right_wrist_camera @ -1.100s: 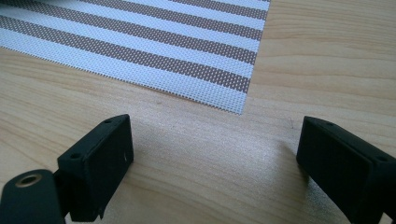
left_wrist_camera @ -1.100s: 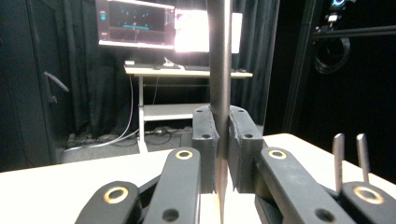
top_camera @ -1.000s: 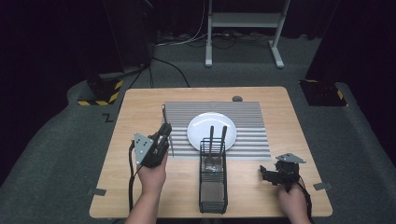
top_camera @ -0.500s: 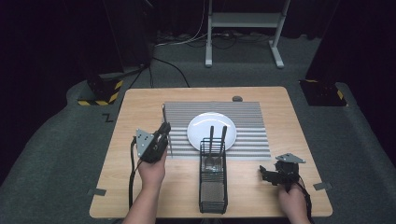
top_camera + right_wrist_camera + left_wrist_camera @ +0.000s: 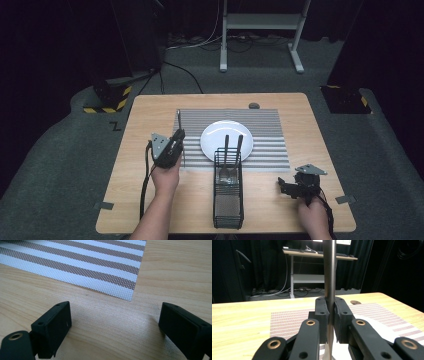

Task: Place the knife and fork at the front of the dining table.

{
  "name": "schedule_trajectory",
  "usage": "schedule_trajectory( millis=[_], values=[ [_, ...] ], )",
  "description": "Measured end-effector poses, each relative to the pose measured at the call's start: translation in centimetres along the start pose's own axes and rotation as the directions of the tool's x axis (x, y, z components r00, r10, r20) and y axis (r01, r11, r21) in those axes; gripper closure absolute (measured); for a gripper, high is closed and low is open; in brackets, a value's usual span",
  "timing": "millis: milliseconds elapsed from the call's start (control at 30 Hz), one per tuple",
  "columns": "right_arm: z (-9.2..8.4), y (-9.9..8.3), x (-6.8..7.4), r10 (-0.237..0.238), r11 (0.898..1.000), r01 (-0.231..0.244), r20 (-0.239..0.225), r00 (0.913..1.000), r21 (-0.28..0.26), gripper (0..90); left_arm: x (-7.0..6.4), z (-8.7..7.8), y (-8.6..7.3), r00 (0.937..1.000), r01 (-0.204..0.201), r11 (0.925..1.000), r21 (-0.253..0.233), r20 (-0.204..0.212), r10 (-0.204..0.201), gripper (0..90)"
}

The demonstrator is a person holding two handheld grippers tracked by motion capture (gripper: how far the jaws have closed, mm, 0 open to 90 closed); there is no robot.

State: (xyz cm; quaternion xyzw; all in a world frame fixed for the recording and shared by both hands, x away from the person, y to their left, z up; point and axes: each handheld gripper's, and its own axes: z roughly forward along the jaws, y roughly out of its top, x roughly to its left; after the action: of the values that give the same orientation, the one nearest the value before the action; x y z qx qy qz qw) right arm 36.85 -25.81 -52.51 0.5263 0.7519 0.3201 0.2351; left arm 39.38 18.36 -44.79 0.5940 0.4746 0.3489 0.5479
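My left gripper (image 5: pixel 174 144) (image 5: pixel 330 308) is shut on a slim metal utensil (image 5: pixel 178 120) (image 5: pixel 329 270), which stands up between the jaws in the left gripper view. It hovers over the left edge of the striped placemat (image 5: pixel 265 125), just left of the white plate (image 5: pixel 220 132). A black wire basket (image 5: pixel 228 200) stands in front of the plate with two utensils (image 5: pixel 226 147) upright in it. My right gripper (image 5: pixel 290 188) (image 5: pixel 113 322) rests open on the bare wood at the front right, nothing between its jaws, near the placemat's corner (image 5: pixel 125 293).
The wooden table (image 5: pixel 140 200) has a small dark round knob (image 5: pixel 254 105) at the mat's far edge. Beyond the table stand a white desk frame (image 5: pixel 260 22) and floor cables. Yellow-black striped blocks (image 5: pixel 107 100) lie on the floor beside each far corner.
The left gripper has shifted a little to the right, toward the mat and plate, carrying the utensil. The right gripper has stayed put.
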Motion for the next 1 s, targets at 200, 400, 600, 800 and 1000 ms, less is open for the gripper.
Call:
schedule_trajectory(
  millis=[200, 400, 600, 800, 1000],
  values=[
    [0.0, 0.0, 0.0, 0.0, 1.0, 0.0, 0.0, 1.0, 0.0, 10.8, 0.3, 0.8, -0.2, 1.0, 0.003, 0.9997, 0.025, -0.005, -0.003, 82.3],
    [0.0, 0.0, 0.0, 0.0, 1.0, 0.0, 0.0, 1.0, 0.0, 10.7, 0.7, 1.2, -0.5, 0.9998, 0.014, 0.9988, 0.048, -0.014, -0.013, 82.3],
    [0.0, 0.0, 0.0, 0.0, 1.0, 0.0, 0.0, 1.0, 0.0, 10.7, 1.1, 1.8, -0.5, 0.9995, 0.026, 0.998, 0.058, -0.017, -0.026, 82.2],
    [0.0, 0.0, 0.0, 0.0, 1.0, 0.0, 0.0, 1.0, 0.0, 10.7, 1.5, 2.4, -0.7, 0.9984, 0.055, 0.9967, 0.059, -0.019, -0.054, 82.3],
    [0.0, 0.0, 0.0, 0.0, 1.0, 0.0, 0.0, 1.0, 0.0, 10.7, 1.5, 3.4, -1.0, 0.9814, 0.191, 0.9817, 0.0, -0.024, -0.191, 82.3]
  ],
)
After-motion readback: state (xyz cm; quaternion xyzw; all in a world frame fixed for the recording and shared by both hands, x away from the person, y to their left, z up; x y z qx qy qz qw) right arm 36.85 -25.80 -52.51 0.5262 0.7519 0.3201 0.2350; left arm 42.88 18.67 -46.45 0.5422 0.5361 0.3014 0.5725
